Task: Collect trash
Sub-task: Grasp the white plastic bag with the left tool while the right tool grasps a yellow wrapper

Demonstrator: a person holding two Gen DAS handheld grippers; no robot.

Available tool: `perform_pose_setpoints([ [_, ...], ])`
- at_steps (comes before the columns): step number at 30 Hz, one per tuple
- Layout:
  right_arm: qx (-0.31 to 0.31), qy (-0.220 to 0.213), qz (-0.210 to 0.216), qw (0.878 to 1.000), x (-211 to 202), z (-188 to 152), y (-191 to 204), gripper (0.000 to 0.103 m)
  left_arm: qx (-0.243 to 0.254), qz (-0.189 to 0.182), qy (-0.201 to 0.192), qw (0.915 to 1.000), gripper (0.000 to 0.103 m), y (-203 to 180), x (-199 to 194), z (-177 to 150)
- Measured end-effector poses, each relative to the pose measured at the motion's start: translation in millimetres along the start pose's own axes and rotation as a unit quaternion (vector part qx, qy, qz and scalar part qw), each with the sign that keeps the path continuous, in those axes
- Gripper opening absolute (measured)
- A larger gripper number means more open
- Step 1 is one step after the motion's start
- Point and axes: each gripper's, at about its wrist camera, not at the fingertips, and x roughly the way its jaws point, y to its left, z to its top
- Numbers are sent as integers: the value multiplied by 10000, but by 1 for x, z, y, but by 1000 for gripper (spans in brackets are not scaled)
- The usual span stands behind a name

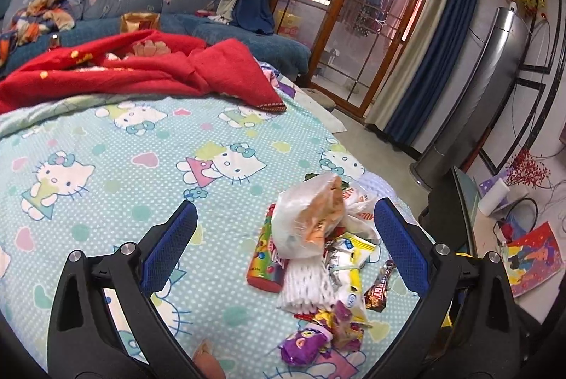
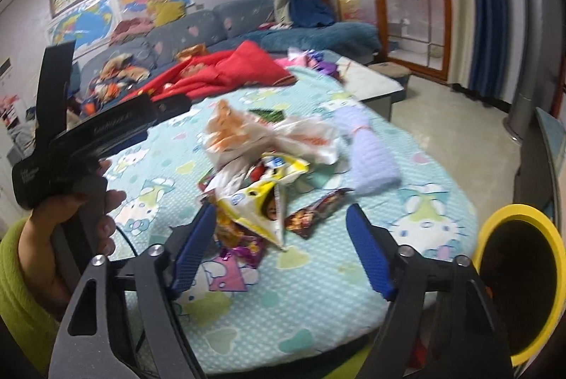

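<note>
Both your tongs are spread and pinching nothing, left gripper (image 1: 284,239) and right gripper (image 2: 283,244), over the trash pile (image 2: 261,167) on the cartoon-cat sheet (image 1: 106,138), yellow-rimmed bin (image 2: 520,276) just beside the bed edge.

free room: bedsheet (image 1: 106,145) lying bare left of wrapper pile (image 2: 261,181)
blocking: lilac roll (image 2: 368,149) sitting just right of pile; yellow-rimmed bin (image 2: 516,276) standing farther right, off the bed edge
</note>
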Motion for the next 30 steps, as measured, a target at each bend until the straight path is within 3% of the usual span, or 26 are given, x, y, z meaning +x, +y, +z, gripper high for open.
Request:
perform_pose_setpoints([
  [4, -129, 231, 85, 9996, 21, -1, 9, 62, -45, -187, 173, 9997, 76, 4, 11, -2],
  [10, -225, 472, 85, 9986, 51, -1, 14, 60, -17, -416, 420, 9983, 64, 4, 27, -2],
  [26, -92, 743, 282, 9968, 82, -4, 12, 60, 148, -739, 840, 9936, 61, -3, 61, 1],
  [30, -98, 755, 385, 9964, 85, -3, 12, 51, 112, -774, 923, 9926, 54, -2, 66, 1],
])
